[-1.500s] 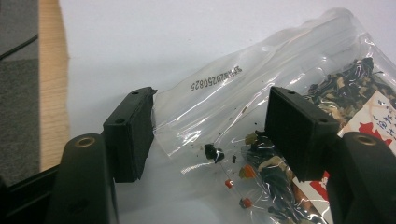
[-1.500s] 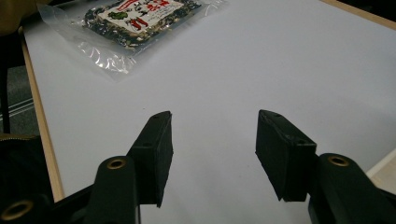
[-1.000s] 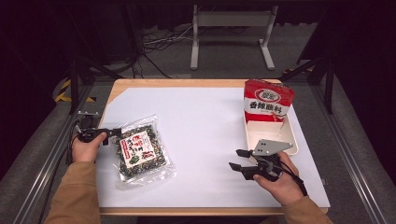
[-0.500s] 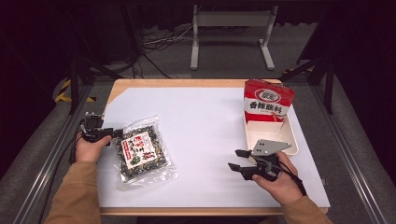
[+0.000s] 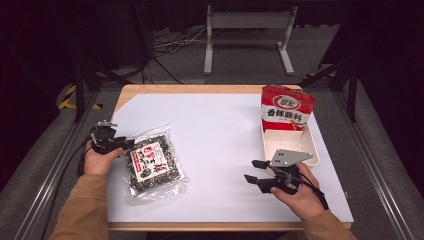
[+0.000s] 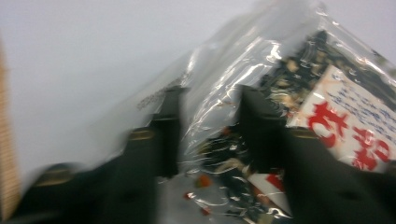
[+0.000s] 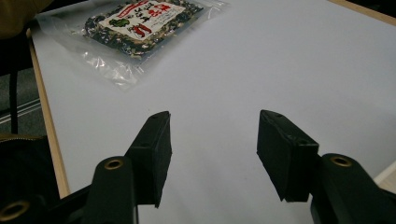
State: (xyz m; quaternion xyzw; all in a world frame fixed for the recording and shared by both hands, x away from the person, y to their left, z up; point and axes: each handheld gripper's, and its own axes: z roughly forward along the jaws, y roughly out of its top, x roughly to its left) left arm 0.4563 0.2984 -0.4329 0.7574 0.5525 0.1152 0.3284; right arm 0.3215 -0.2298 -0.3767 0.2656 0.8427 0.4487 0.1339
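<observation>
Your left gripper (image 6: 205, 135) has its jaws spread around the slick edge of the clear snack bag (image 5: 152, 165), which lies near the table's (image 5: 220, 125) left edge; the film is wrinkled between them and, judging by that, could slide out or tear if you close on only a thin fold. Your right gripper (image 7: 212, 154) hovers open and empty near the front right corner. The white tray (image 5: 290, 145) by the right edge holds an upright red packet (image 5: 287, 107), its front part bare
</observation>
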